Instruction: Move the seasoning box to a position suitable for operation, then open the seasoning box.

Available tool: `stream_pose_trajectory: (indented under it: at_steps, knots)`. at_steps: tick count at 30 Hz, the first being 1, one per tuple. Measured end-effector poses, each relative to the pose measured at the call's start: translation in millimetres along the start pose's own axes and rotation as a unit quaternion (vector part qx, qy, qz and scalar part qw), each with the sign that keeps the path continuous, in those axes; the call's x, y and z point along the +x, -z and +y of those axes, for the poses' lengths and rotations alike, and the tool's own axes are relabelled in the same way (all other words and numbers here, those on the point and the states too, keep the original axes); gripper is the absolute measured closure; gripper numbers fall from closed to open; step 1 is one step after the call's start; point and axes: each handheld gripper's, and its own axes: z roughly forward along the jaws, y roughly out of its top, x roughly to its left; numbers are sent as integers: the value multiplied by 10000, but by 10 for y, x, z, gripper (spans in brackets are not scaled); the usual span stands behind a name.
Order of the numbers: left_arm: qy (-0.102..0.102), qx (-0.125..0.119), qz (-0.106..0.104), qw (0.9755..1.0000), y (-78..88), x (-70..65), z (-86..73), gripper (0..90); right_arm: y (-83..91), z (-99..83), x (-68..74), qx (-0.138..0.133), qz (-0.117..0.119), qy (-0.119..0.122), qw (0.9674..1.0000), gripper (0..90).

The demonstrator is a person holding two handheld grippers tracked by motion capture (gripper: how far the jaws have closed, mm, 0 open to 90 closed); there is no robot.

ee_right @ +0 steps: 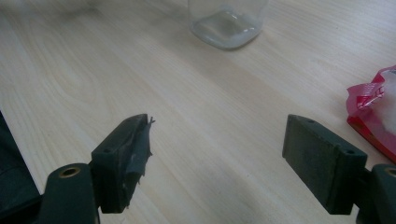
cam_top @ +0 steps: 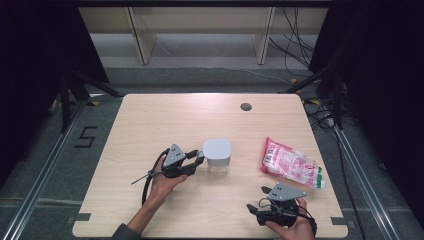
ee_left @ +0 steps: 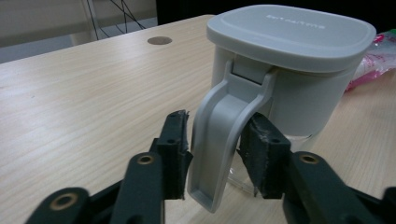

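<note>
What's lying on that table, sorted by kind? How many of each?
Jar with grey lid: 1
Pink bag: 1
Hand-held tool: 2, left tool at the jar's clasp, right tool near the table edge
Total: 4

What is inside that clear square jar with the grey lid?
Through the clear square jar, its glass base looks bare or holds only a thin whitish layer. Higher up, the grey plastic lid and its skirt hide the inside.
</note>
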Motion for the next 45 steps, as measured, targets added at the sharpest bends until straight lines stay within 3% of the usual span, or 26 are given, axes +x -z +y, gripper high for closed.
stream_pose_trajectory:
  at_steps: [2,4,6,10,19,22,23,29,30,32,37,38,39,44,45]
  knots:
    - [-46,54,-14,10000,19,-3,8,569,2,-3,-9,-18,-39,50,10000,241]
    - [-146,115,-85,9998,66,-23,22,479,7,-10,-20,-52,-59,20,10000,241]
    - [-211,112,-67,9997,123,-29,32,470,5,-12,-22,-22,-33,-41,10000,240]
    - [-201,109,-348,9991,271,-5,76,391,5,-9,-38,-47,34,39,10000,237]
    - [-118,63,-284,9995,416,-4,195,371,19,-13,-41,-65,-36,69,9999,240]
    - [-11,117,-303,9995,435,-9,223,384,10,-9,-42,-52,37,65,10000,238]
    - [-13,127,-269,9996,445,-14,229,390,17,-9,-42,-82,-45,105,9999,238]
    - [-75,129,-344,9993,488,-40,300,488,17,-8,-45,-89,-15,73,9999,236]
    - [-246,131,-342,9990,490,-63,326,544,8,-9,-45,-57,66,35,10000,236]
    - [-279,88,-283,9992,497,-81,339,629,7,-9,-48,-65,25,68,10000,236]
    - [-431,-73,-203,9988,488,-114,401,743,19,-11,-44,-71,-17,26,10000,235]
    - [-423,-126,-249,9987,466,-135,432,823,28,-10,-41,-59,-51,59,10000,235]
    - [-423,-126,-249,9987,466,-135,432,846,28,-10,-41,-59,-51,59,10000,235]
    - [-509,-167,-207,9983,405,-194,510,891,17,-9,-14,-55,-116,-32,9999,236]
    - [-518,-173,-205,9983,381,-197,524,891,13,-7,-28,-65,-114,78,9999,236]
